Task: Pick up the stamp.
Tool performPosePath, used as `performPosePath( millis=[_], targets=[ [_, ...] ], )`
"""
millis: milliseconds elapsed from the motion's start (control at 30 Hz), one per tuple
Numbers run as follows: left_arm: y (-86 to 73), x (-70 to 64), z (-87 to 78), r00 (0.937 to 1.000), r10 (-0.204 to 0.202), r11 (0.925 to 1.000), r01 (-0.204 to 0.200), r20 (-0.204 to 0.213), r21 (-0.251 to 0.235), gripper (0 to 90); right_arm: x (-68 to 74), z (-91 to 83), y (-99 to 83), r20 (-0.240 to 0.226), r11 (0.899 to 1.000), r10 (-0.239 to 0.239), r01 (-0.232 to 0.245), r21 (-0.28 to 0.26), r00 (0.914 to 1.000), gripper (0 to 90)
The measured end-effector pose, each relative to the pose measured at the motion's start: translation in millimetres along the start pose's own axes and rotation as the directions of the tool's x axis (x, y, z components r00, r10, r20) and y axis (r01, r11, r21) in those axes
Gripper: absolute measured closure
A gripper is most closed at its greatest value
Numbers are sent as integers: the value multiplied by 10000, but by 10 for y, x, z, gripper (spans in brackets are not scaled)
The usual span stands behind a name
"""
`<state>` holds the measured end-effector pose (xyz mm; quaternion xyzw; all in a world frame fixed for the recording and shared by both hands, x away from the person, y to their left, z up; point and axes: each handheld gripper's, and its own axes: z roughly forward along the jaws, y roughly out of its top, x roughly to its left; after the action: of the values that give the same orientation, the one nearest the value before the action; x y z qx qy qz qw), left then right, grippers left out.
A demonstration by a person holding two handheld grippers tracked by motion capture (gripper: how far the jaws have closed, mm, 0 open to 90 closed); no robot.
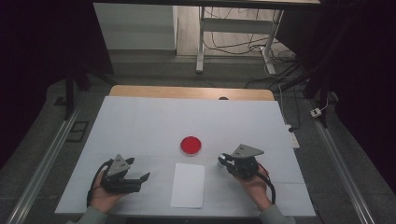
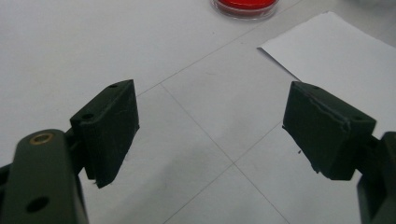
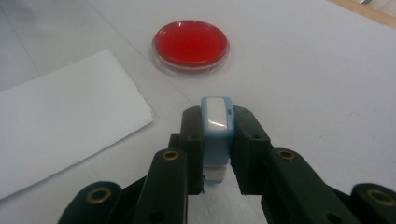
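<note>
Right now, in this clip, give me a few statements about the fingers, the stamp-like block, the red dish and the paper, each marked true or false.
1. The right gripper has its fingers shut on a small blue-and-white block. True.
2. The left gripper holds the paper sheet. False: its fingers are spread open with nothing between them.
3. The red dish sits on the paper sheet. False: it rests on the table, beyond the sheet.
4. The paper sheet lies between the two grippers in the high view. True.
</note>
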<state>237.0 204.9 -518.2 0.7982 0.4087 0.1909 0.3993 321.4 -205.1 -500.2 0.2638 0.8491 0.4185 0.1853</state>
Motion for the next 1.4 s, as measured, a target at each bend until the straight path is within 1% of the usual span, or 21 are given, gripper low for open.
performPosePath(
  millis=[67, 100, 200, 233, 333, 400, 467, 533, 567, 600, 800, 933, 967, 1067, 1233, 1333, 1400],
  targets=[
    [0, -1, 3, 10000, 6, 10000, -6, 6, 11, 188, -1, -9, 4, 4, 10000, 31, -31, -7, 10000, 752],
    [1, -1, 4, 10000, 16, 10000, -16, -9, 24, 188, -6, -26, 8, -29, 9997, 100, -100, -210, 9999, 752],
    [2, -2, 10, 10000, 19, 10000, -19, -13, 24, 188, -10, -64, 21, -19, 9985, 233, -233, -492, 9997, 752],
    [2, -2, 10, 10000, 19, 10000, -19, -13, 24, 188, -10, -64, 21, -19, 9985, 233, -233, -492, 9997, 752],
    [2, -4, 15, 10000, 18, 10000, -18, -13, 31, 188, -15, -116, 45, 21, 9967, 308, -306, -754, 9995, 753],
    [3, -4, 17, 10000, 24, 10000, -24, -28, 30, 188, -13, -129, 51, 102, 9963, 328, -319, -795, 9994, 753],
    [4, -4, 21, 10000, 28, 10000, -28, -37, 36, 188, -5, -153, 68, 56, 9934, 425, -417, -1071, 9991, 753],
    [4, -5, 22, 10000, 31, 10000, -31, -34, 45, 188, -6, -161, 73, 65, 9933, 386, -377, -1088, 9992, 753],
    [4, -6, 23, 10000, 34, 10000, -33, -33, 48, 188, 2, -178, 87, 47, 9913, 420, -410, -1253, 9991, 753],
    [5, -7, 23, 10000, 33, 10000, -33, -46, 54, 188, 2, -178, 87, 47, 9913, 420, -410, -1253, 9991, 753],
    [5, -8, 28, 10000, 53, 10000, -52, -35, 48, 188, 15, -228, 129, -220, 9845, 536, -565, -1660, 9983, 753],
    [5, -9, 33, 10000, 59, 10000, -58, -42, 56, 188, 25, -250, 152, -378, 9817, 573, -632, -1796, 9976, 753],
    [5, -10, 33, 10000, 71, 10000, -70, -45, 59, 188, 25, -250, 152, -378, 9817, 573, -632, -1796, 9976, 753],
    [5, -13, 36, 9999, 84, 9999, -84, -59, 58, 188, 35, -270, 174, -468, 9772, 623, -705, -2004, 9970, 753],
    [6, -9, 33, 9999, 61, 10000, -61, -80, 29, 188, 56, -284, 201, -542, 9740, 624, -727, -2145, 9966, 753],
    [8, -9, 37, 10000, 54, 10000, -54, -76, 30, 187, 76, -292, 239, -713, 9718, 641, -785, -2224, 9954, 753],
    [9, -10, 35, 10000, 41, 10000, -41, -72, 20, 188, 80, -294, 245, -733, 9731, 630, -775, -2169, 9953, 753]
  ],
)
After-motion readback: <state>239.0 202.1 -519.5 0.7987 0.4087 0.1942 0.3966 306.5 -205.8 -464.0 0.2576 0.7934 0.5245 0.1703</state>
